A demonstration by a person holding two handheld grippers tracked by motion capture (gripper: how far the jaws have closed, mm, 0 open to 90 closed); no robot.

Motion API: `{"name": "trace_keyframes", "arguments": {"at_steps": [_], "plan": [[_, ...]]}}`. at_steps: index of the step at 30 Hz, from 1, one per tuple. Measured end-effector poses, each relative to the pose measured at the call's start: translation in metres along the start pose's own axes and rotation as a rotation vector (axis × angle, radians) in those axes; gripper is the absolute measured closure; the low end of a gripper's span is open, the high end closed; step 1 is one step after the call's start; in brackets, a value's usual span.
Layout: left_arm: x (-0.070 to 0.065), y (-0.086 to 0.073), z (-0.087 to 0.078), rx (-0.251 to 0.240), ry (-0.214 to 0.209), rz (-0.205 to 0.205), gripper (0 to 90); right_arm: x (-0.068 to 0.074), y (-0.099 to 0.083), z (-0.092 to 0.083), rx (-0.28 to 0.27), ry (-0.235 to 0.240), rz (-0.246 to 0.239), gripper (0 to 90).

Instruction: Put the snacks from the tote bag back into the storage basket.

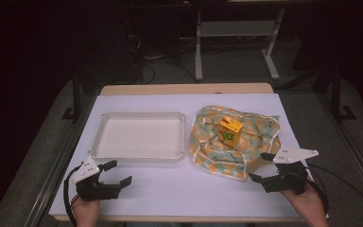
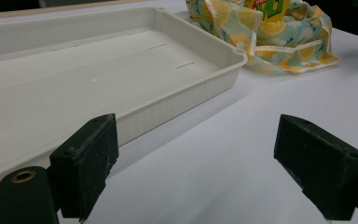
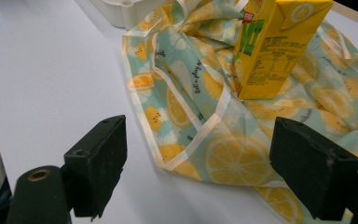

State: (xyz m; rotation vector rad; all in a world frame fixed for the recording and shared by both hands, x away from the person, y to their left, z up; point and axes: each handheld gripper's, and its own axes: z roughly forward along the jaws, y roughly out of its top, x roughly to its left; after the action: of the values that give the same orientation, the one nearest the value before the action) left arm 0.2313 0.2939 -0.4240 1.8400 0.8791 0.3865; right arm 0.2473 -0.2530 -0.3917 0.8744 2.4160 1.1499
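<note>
A small yellow juice carton (image 1: 230, 132) with green lettering is stood upright on a crumpled lemon-print cloth (image 1: 208, 146), just right of a shallow white rectangular plastic tray (image 1: 141, 156) on the white table (image 1: 189, 189). The left gripper (image 1: 118, 172) is held released near the tray's front edge; the right gripper (image 1: 261, 166) is held released at the cloth's near-right edge.

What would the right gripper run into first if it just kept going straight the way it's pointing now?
Most likely the lemon-print cloth. The open right gripper points at its near edge, which lies on the table between and just past the jaws. The yellow juice carton stands farther along on the cloth, though depth is hard to judge.
</note>
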Motion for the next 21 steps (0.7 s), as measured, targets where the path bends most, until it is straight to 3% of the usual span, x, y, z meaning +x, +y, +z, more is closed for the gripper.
{"name": "trace_keyframes", "arguments": {"at_steps": [13,21], "plan": [[0.000,0.000,0.002,0.004,-0.005,-0.005,13.4,-0.016,0.009,-0.003,0.015,0.000,0.028,18.6],[0.001,0.000,0.002,0.002,-0.005,0.000,13.4,-0.019,0.024,-0.001,0.043,0.009,0.000,18.7]]}}
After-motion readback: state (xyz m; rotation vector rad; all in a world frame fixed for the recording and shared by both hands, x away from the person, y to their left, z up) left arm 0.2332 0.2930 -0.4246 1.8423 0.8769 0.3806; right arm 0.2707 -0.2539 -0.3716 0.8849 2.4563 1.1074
